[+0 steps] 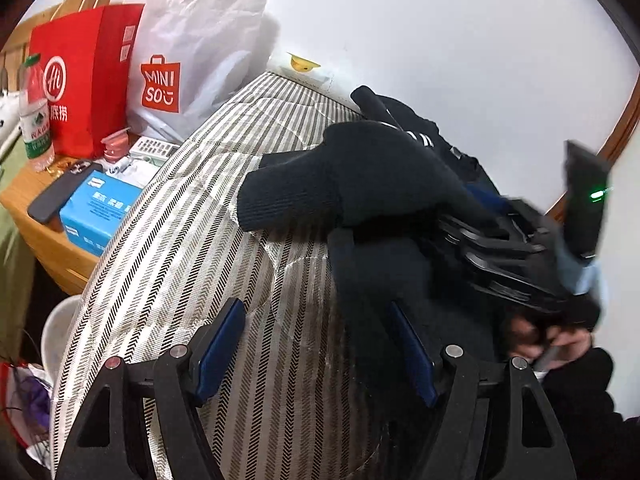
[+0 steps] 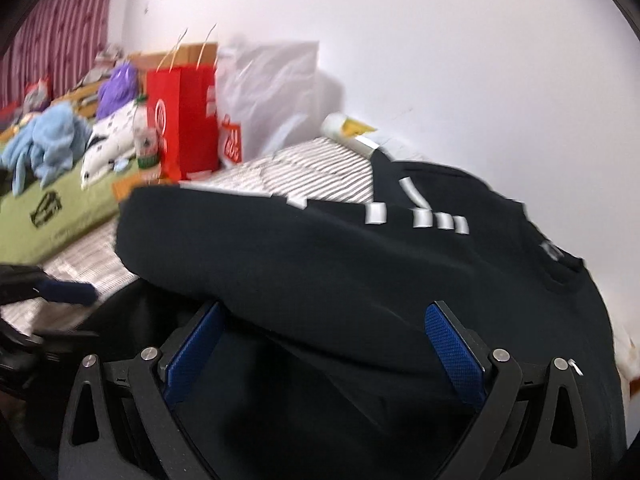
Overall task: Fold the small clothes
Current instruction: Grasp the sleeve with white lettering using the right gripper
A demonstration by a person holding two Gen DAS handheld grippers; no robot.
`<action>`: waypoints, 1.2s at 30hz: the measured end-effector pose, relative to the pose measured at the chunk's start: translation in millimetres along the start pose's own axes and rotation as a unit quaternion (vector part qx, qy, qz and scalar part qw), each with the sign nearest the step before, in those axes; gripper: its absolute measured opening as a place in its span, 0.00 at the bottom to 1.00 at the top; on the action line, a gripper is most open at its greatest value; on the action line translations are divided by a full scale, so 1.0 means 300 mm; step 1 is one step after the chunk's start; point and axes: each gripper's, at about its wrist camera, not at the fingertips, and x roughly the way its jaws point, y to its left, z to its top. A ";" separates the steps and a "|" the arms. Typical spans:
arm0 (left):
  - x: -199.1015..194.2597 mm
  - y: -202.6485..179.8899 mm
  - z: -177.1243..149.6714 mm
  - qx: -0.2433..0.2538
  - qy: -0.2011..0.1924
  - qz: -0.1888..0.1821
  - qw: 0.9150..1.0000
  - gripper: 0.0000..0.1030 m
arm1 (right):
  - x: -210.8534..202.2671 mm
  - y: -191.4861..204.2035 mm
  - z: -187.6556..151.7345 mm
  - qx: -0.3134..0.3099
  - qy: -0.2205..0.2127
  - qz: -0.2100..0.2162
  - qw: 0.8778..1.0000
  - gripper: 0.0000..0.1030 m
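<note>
A black sweatshirt (image 1: 360, 184) with white lettering lies bunched on the striped bed cover (image 1: 192, 264). My left gripper (image 1: 316, 332) is open above the cover, its right finger at the garment's near edge. The right gripper shows in the left wrist view (image 1: 480, 236), pushed into the cloth from the right. In the right wrist view the sweatshirt (image 2: 340, 264) fills the middle, and my right gripper (image 2: 324, 336) is open with a fold of it lying between and over the blue pads (image 2: 452, 348). The left gripper's blue fingertip (image 2: 68, 292) shows at the left edge.
A bedside table (image 1: 36, 220) on the left carries a red paper bag (image 1: 80, 76), a white Miniso bag (image 1: 188, 56), a water bottle (image 1: 34, 116), a phone (image 1: 60, 192) and a blue box (image 1: 100, 212). The white wall runs close behind the bed. Plush toys (image 2: 52, 136) lie on a green blanket.
</note>
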 end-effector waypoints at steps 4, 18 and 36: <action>0.018 -0.028 0.013 0.011 0.004 0.012 1.000 0.70 | 0.027 -0.043 -0.001 0.040 0.001 0.033 0.999 0.09; 0.110 -0.115 0.059 0.062 0.044 0.106 0.991 0.69 | -0.359 -0.562 -0.148 0.274 -0.111 -0.018 0.955 0.09; 0.324 -0.346 0.275 0.207 0.040 0.129 0.969 0.69 | -0.488 -0.803 -0.576 0.395 -0.003 -0.127 0.910 0.22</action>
